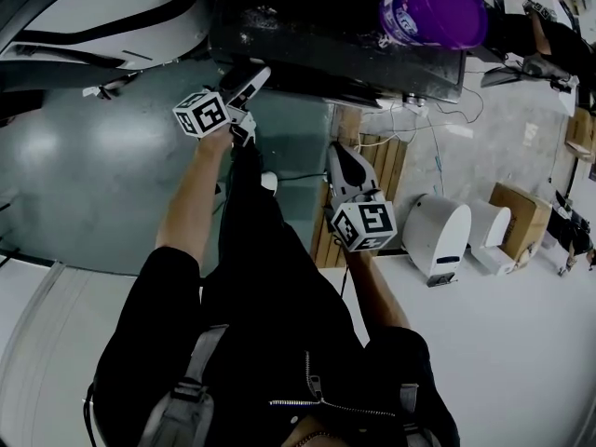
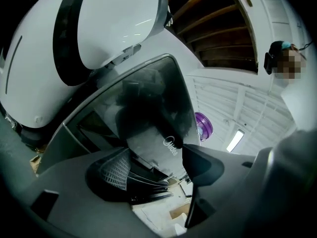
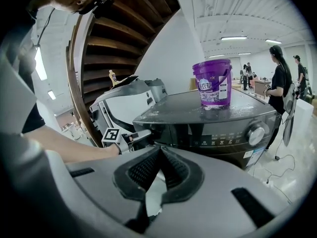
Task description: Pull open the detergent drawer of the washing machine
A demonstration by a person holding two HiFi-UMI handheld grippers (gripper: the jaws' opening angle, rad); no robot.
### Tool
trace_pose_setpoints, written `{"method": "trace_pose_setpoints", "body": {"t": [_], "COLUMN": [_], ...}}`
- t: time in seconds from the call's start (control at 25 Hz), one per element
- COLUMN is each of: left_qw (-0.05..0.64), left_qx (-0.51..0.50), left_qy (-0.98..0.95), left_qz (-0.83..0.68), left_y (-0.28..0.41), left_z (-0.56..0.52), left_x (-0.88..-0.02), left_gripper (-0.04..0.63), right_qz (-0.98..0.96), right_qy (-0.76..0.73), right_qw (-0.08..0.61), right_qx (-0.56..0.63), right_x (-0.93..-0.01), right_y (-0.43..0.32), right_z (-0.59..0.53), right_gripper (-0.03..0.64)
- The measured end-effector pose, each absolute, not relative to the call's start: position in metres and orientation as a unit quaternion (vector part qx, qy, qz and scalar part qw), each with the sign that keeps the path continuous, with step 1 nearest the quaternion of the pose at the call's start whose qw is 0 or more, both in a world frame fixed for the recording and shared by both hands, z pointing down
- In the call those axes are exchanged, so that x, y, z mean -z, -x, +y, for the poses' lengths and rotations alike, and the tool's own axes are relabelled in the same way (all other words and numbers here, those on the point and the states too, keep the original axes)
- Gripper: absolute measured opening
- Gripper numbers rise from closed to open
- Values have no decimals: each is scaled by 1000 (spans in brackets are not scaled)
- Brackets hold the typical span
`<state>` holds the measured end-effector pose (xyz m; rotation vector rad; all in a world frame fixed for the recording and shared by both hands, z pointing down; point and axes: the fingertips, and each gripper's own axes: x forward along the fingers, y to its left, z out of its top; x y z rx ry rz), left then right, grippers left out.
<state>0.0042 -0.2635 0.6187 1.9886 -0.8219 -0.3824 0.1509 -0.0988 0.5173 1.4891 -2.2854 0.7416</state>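
The washing machine [image 1: 307, 26] is dark, with a purple bucket [image 1: 433, 7] standing on its top towards the right side. The left gripper [image 2: 156, 170] is up against the machine's front at the upper left corner. Its fingers [image 2: 200, 165] are part-way closed, grasping the front of the detergent drawer [image 2: 158, 140], which fills the gap between them. How far the drawer is out of the machine cannot be told. The right gripper [image 3: 158, 155] hangs in the air in front of the machine, well apart from it, below its control panel, fingers clenched together with nothing between them.
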Motion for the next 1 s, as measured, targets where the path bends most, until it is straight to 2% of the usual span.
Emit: {"method": "trace_pose_setpoints", "body": {"t": [0.24, 0.36, 1.0], "left_qw": [453, 437, 403], "left_qx": [155, 133, 83], "left_qy": [-824, -836, -859], "left_qz": [-303, -303, -306], "left_y": [-5, -2, -3], "left_z": [-264, -263, -254], "left_x": [-619, -624, -632], "left_gripper": [313, 261, 141], "right_qz": [-794, -793, -785], "right_qy": [-520, -521, -523], "right_qw": [167, 169, 174], "right_qx": [-265, -267, -282], "right_x": [-524, -527, -537], "right_y": [-156, -158, -162], "right_z": [-90, -86, -82], "right_gripper": [6, 6, 6]}}
